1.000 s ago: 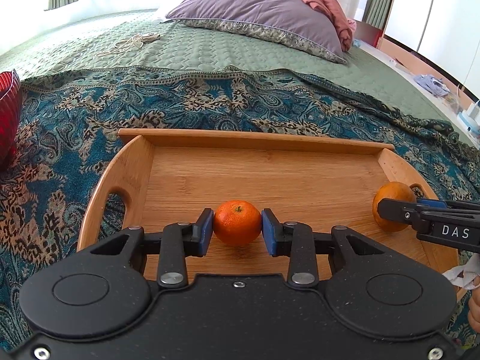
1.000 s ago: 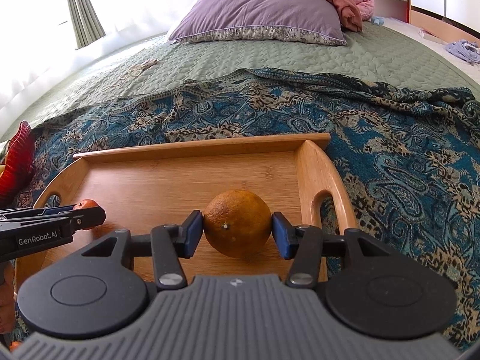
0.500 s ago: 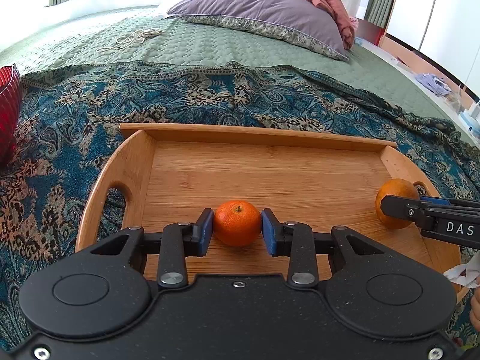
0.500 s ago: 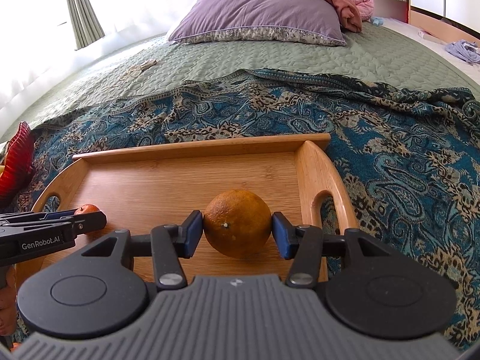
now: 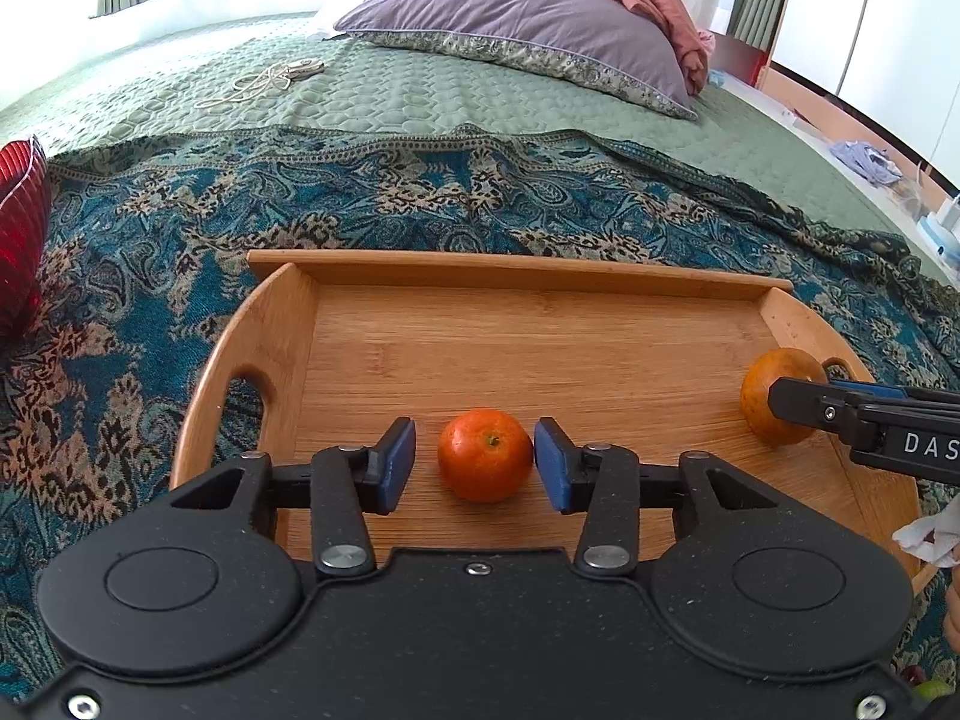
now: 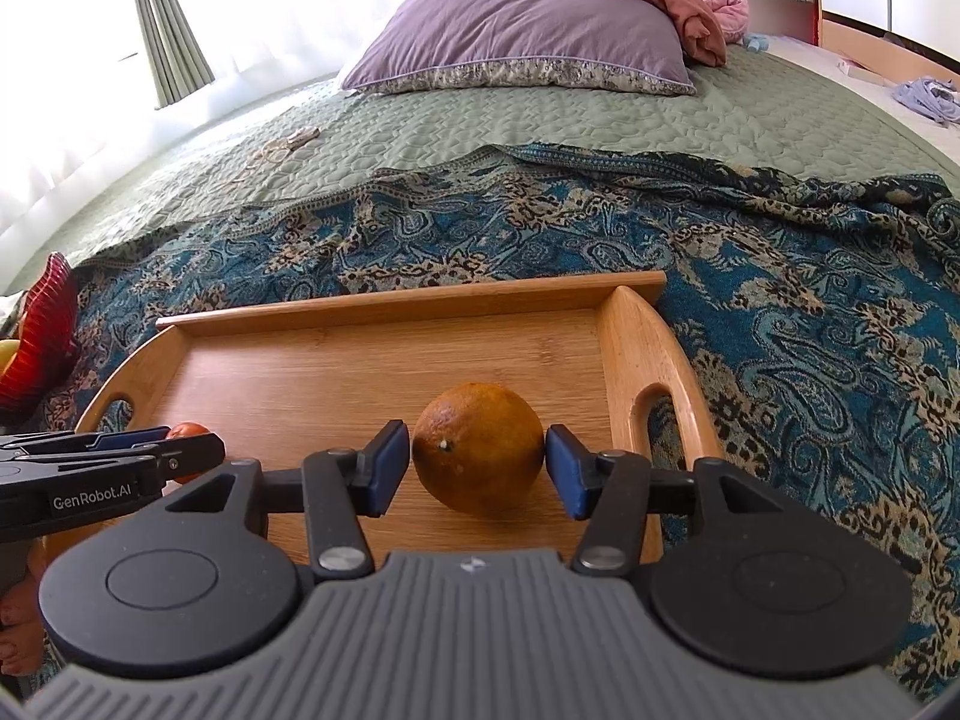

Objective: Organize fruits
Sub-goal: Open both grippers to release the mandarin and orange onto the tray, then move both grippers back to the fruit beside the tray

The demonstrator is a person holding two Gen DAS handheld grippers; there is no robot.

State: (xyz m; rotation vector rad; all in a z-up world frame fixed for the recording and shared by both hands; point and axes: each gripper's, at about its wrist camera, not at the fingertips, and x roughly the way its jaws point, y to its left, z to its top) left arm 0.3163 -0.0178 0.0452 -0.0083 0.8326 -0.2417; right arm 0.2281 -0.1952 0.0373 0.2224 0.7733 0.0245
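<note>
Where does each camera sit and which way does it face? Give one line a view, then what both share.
Left wrist: sits on the left gripper, faces forward over the wooden tray toward the pillow; its open fingers flank the small orange.
Right wrist: sits on the right gripper, faces the same way; its open fingers flank the large orange, toes at lower left.
Shared: tray, both oranges, pillow, patterned blanket, and each other's gripper.

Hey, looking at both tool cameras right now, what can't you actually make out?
- Red bowl: cut by the left edge in both views; contents mostly hidden.
- Small orange: right wrist view, mostly behind the left tool.
- Large orange: left wrist view, partly behind the right tool.
- Tray near edge: hidden by tool bodies.
</note>
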